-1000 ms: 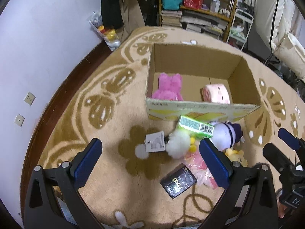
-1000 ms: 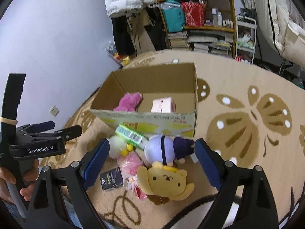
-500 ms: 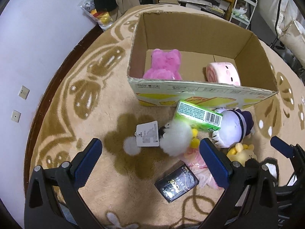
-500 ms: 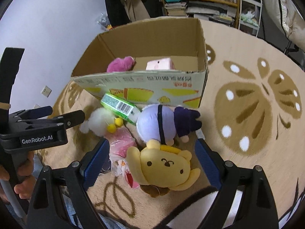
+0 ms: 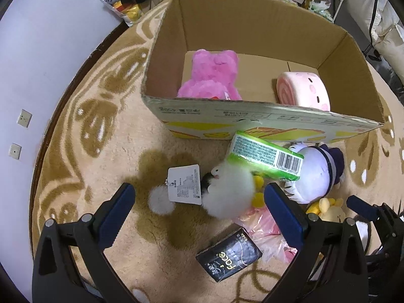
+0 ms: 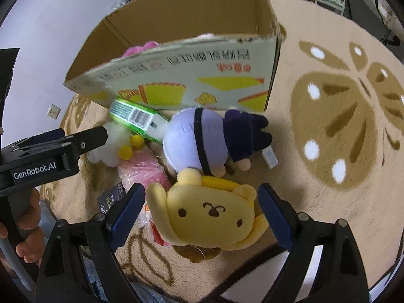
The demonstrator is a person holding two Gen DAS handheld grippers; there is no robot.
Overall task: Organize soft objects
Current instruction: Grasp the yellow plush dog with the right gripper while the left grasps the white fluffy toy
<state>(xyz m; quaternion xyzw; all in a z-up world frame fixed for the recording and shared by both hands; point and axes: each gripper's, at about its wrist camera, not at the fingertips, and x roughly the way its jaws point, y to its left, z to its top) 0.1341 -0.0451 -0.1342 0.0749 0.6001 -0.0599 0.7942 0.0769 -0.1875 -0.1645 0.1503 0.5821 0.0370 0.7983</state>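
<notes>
Toy pile crowds the cardboard box; carpet rightward lies open.

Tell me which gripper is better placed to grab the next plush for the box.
Probably the right gripper: its open jaws already bracket the yellow bear plush. The left gripper, also open, frames the white fluffy toy but sits farther back.

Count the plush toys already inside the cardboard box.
2: a pink plush on the box's left side, a pink roll-shaped plush on the right. The front wall may hide more.

"GenRobot.AI" marks the left claw; "face" the black packet.
</notes>
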